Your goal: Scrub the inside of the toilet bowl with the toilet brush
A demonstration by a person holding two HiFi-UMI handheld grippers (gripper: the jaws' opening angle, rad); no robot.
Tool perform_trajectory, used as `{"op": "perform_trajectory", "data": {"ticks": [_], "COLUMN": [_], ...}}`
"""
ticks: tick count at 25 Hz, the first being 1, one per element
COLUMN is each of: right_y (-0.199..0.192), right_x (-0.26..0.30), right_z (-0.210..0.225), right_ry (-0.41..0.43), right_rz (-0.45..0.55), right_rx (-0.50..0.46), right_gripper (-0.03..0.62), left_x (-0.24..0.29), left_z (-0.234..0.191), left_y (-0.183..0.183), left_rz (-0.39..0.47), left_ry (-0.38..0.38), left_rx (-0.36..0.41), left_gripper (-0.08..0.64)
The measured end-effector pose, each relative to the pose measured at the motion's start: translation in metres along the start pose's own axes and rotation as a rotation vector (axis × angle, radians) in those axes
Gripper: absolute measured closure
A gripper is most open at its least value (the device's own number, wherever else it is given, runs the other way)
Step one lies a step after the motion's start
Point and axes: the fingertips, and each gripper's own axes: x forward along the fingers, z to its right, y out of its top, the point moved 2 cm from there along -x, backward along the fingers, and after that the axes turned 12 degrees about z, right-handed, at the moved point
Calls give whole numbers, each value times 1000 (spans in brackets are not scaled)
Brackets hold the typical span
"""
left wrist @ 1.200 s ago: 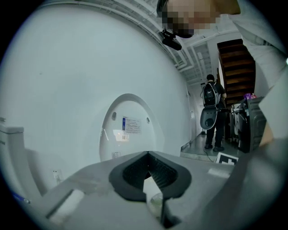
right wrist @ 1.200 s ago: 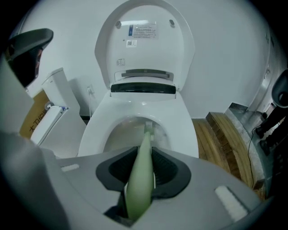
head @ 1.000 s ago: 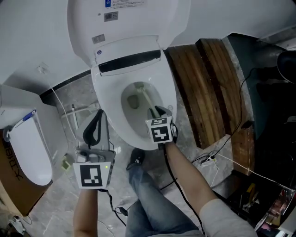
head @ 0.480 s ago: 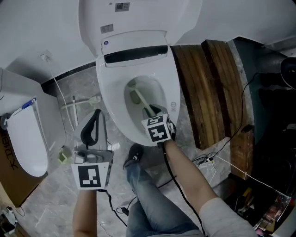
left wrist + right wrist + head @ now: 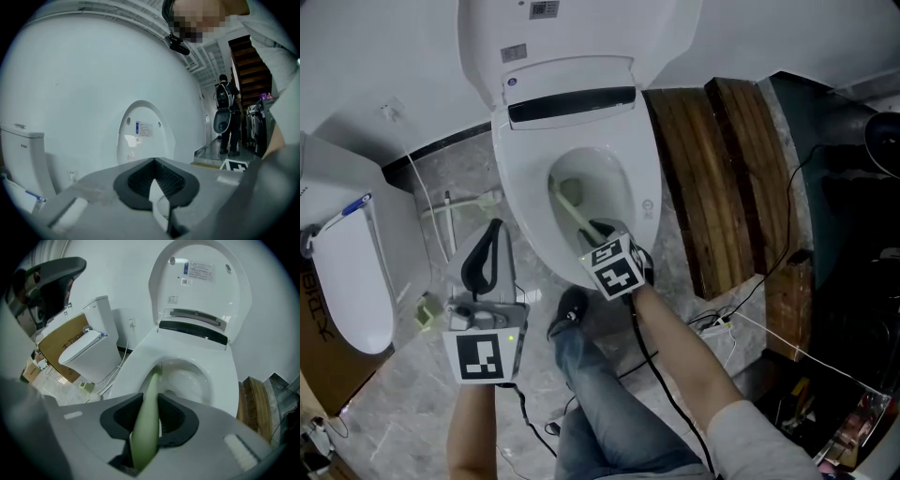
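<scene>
Right gripper view: right tongs (image 5: 149,414) clamped on toilet brush (image 5: 145,432), head against toilet bowl (image 5: 190,380) left wall; left tongs (image 5: 157,186) pinched together, empty.

blue jeans (image 5: 609,412) — grey sleeve (image 5: 752,439)

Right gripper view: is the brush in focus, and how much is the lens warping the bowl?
Right gripper view: the toilet brush is soft and blurred where the jaws clamp it near the lens; the toilet bowl beyond reads sharper; the fisheye bows the edges and blackens the corners. Head view: no strong glare, brush crisp.
</scene>
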Motion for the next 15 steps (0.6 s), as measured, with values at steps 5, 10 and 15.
{"op": "perform_trajectory", "data": {"ticks": [5,10,15], "right_y": [-8,-16,-28], "right_x": [-12,-27,-42], "right_z": [-5,-10,-12], "right_ry": [45,80,115], "right_rz": [-21,-37,-62], "right_rx": [-37,-75,-109], "right_gripper": [491,491,491], "left_x": [-6,-11,-14], "left_z": [4,7,12], "left_y": [3,7,13], "left_rz": [2,5,22], "left_ry": [-2,-3,-4], "left_rx": [8,20,23], "left_gripper": [557,557,557]}}
